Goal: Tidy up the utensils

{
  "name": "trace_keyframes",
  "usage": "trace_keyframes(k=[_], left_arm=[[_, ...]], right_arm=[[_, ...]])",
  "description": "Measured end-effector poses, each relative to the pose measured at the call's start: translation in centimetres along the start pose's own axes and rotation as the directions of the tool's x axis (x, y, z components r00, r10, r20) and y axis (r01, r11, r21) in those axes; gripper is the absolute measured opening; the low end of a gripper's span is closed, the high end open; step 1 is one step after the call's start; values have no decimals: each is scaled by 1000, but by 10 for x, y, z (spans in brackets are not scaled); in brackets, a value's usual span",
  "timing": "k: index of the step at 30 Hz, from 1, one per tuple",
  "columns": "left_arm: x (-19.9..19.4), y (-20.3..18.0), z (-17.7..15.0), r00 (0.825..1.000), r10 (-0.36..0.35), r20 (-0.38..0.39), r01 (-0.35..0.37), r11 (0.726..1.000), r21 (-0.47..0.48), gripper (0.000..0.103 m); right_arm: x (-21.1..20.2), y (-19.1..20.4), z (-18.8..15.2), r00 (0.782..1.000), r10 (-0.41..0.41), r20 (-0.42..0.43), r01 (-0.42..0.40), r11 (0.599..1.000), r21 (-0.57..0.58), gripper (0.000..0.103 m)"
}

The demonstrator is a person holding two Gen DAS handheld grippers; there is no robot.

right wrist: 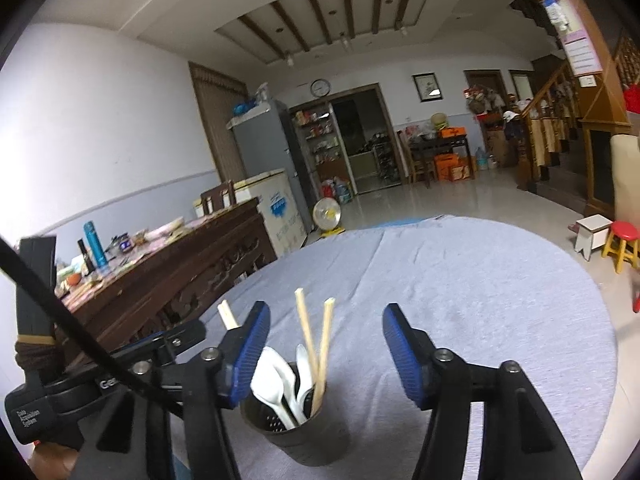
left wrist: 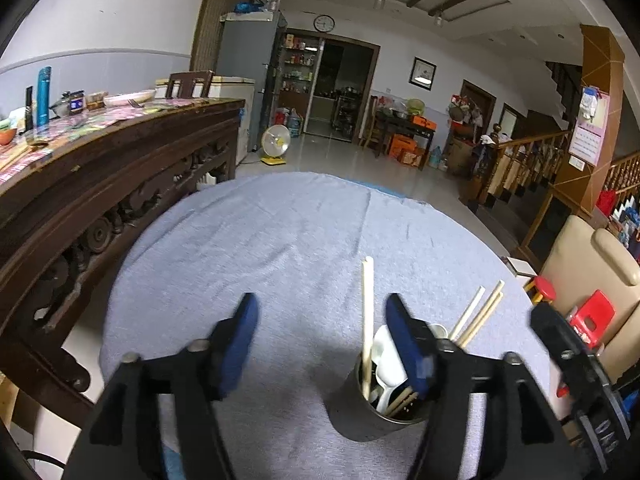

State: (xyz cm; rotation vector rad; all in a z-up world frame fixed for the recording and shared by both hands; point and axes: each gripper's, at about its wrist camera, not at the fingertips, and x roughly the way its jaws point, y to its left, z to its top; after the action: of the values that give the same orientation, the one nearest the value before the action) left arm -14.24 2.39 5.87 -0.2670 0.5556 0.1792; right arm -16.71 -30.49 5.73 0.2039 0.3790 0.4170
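Note:
A dark metal utensil cup stands on the grey-blue cloth and holds several wooden chopsticks and white plastic spoons. My left gripper is open and empty, its right finger in front of the cup's rim. In the right wrist view the cup with chopsticks and spoons sits just inside my left finger. My right gripper is open and empty above the cup. The other gripper's body shows at the left.
A carved dark wooden sideboard with bottles and dishes runs along the left. Beyond the cloth lie the tiled floor, a small fan, a fridge and a staircase. A red stool stands at the right.

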Motion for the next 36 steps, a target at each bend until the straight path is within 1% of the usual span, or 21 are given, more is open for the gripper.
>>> trace_keyframes(k=[2,3,4,8,9,11,13,16,18,22,26,29,33,36], left_arm=[[-4,3,2,1000,17,7,-17,1000,-4,77],[-5,4,3,1000,31,4,-31,1000,-2,79],[-5,5,4,999,49,-10,-49,999,3,80],[-4,11,4,992,114,-50,-114,993,8,80],[-4,12,4,991,122,-54,-122,992,4,80],[-7,13,2,988,142,-53,-143,990,-1,81],[-9,14,1,988,144,-55,-145,989,-3,81],[-11,14,1,986,157,-57,-157,988,8,87],[-14,13,0,986,161,-52,-160,987,19,87],[-18,14,0,988,141,-61,-141,990,7,87],[-15,19,0,986,148,-78,-148,989,3,87],[-11,19,-3,983,141,-116,-140,990,17,87],[-12,16,-6,985,129,-119,-127,992,25,87],[-14,14,-6,986,116,-121,-113,993,32,87]], right_arm=[[-9,-3,3,1000,-20,8,20,1000,-4,71],[-12,-4,4,999,-35,3,35,999,-13,74],[-14,-5,4,999,-46,-6,46,999,-22,79],[-23,-4,-1,996,-71,-62,66,995,-75,89],[-26,-2,-4,994,-72,-78,64,994,-92,90],[-30,-1,-9,993,-71,-92,61,992,-112,97],[-33,2,-14,992,-70,-107,55,990,-133,101],[-32,5,-22,987,-74,-139,51,985,-165,101],[-30,5,-26,985,-72,-159,44,985,-170,101],[-28,0,-34,976,-69,-204,36,986,-160,101],[-24,0,-40,968,-90,-234,50,984,-172,102],[-21,1,-44,963,-105,-249,62,982,-176,102],[-17,3,-44,957,-119,-265,72,981,-179,102],[-16,7,-42,956,-126,-263,75,978,-195,102]])
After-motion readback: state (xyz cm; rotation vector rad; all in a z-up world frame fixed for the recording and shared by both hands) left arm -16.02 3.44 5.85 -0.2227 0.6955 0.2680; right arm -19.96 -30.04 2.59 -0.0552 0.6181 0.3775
